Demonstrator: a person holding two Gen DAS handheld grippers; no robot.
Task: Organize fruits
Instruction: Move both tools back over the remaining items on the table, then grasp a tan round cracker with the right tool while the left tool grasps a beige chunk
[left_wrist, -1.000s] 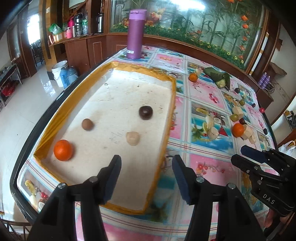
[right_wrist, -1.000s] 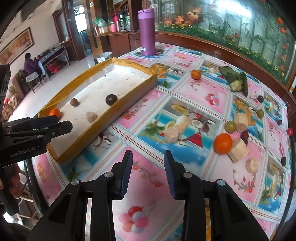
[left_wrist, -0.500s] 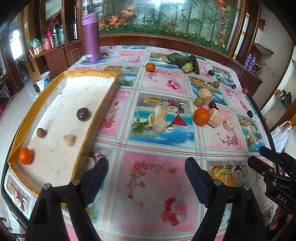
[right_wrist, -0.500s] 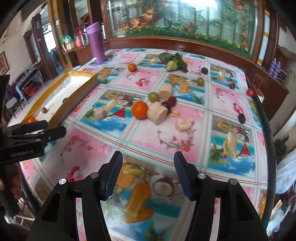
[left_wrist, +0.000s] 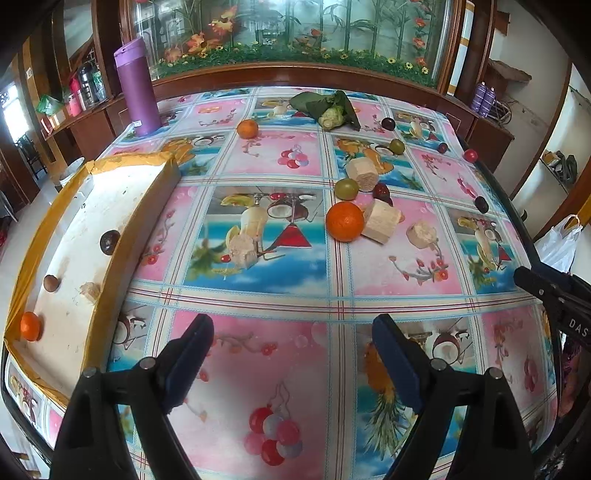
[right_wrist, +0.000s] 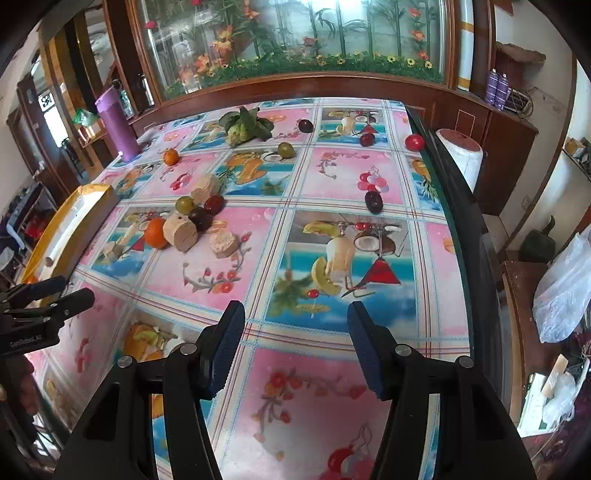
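Observation:
A yellow-rimmed tray (left_wrist: 110, 258) lies at the table's left and holds an orange (left_wrist: 29, 325), a brown fruit (left_wrist: 51, 283), a dark fruit (left_wrist: 109, 242) and a pale piece (left_wrist: 89, 291). Loose on the tablecloth are an orange (left_wrist: 344, 221), pale chunks (left_wrist: 380, 220), a green fruit (left_wrist: 346, 188) and dark plums (left_wrist: 481, 204). My left gripper (left_wrist: 291, 339) is open over bare cloth, well short of that cluster. My right gripper (right_wrist: 295, 321) is open too, nothing between its pads. The orange (right_wrist: 156, 232) lies far to its left and a plum (right_wrist: 373, 201) ahead.
A purple flask (left_wrist: 137, 88) stands at the far left corner, a second orange (left_wrist: 247, 129) and a leafy green fruit (left_wrist: 330, 110) at the back. A red fruit (right_wrist: 413, 141) sits by the table's right edge (right_wrist: 458, 236). Plastic bags (right_wrist: 565, 288) lie beyond it.
Both views have swung right, away from the tray and toward the loose fruit. Both grippers' jaws now stand wider than a second ago.

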